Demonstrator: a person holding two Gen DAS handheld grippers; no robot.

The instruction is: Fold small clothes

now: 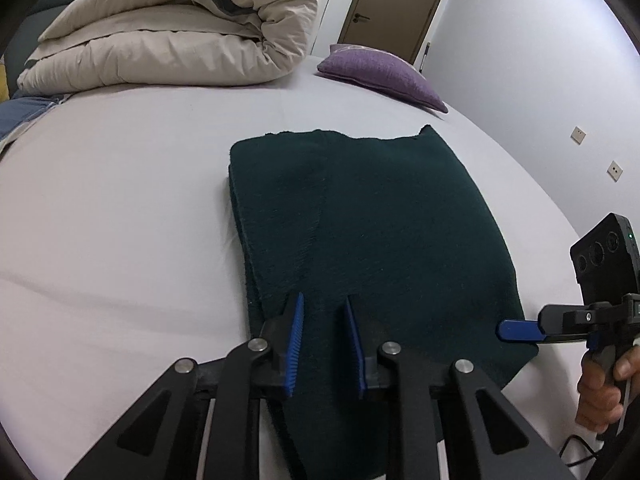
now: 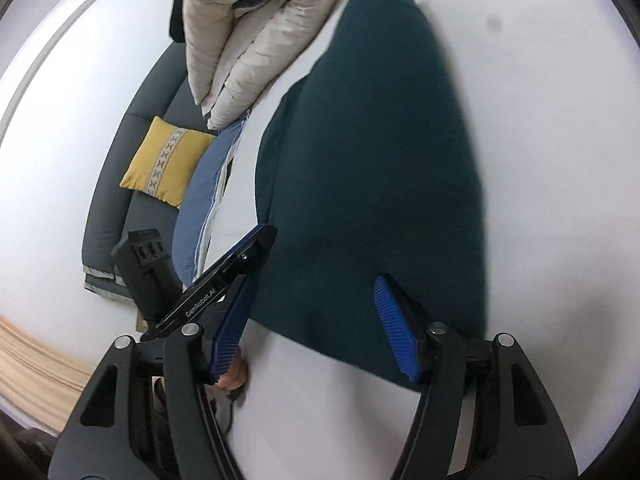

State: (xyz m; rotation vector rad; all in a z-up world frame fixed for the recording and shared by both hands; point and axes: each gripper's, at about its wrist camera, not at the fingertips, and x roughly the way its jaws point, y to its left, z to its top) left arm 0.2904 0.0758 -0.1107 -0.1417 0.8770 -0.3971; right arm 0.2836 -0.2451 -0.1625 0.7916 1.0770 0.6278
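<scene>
Both grippers are hovering open over the folded dark green garment (image 1: pixel 372 220) — left gripper (image 1: pixel 323 304) narrowly, right gripper (image 2: pixel 312 300) wider, gripping nothing — its long axis running away from the left one.

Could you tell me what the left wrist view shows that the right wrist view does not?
Only the left wrist view: a purple cushion, a brown door and wall sockets.
Only the right wrist view: a yellow cushion on a grey sofa, and blue fabric at the bed's edge.
Both: the folded dark green garment on the white bed sheet, the beige duvet, and both grippers, left gripper and right gripper.
</scene>
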